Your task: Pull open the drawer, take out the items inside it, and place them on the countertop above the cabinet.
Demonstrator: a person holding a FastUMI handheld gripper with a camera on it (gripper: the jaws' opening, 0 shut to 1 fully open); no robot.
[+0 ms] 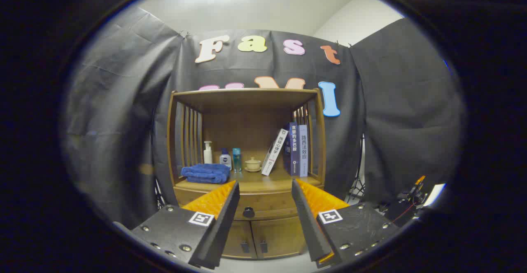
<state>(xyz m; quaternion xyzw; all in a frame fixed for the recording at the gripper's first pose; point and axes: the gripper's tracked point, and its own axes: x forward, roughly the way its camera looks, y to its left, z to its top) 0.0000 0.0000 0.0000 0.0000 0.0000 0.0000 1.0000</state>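
The tool (265, 190) was released, its two fingers spread wide and holding nothing, aimed squarely at the wooden cabinet (247, 149) some way ahead. That wide spread suited the next job as I judged it: closing around the small dark knob (248, 212) of the drawer (263, 207), which sat framed in the gap between the fingers, slightly left of centre. The drawer was shut, its front flush under the surface (267, 182), so whatever lay inside could not be seen. Below it were two closed doors (263, 238).

The surface already carried things. A folded blue towel (206, 173) lay at the near left, with a pump bottle (208, 152), a small bottle (225, 158) and a teal bottle (236, 159) in a row behind it. A lidded cup (252, 164) stood mid-way, and books (294, 149) stood at the right, one leaning against the others. Free room for the drawer's items seemed to lie along the near edge, in the middle.
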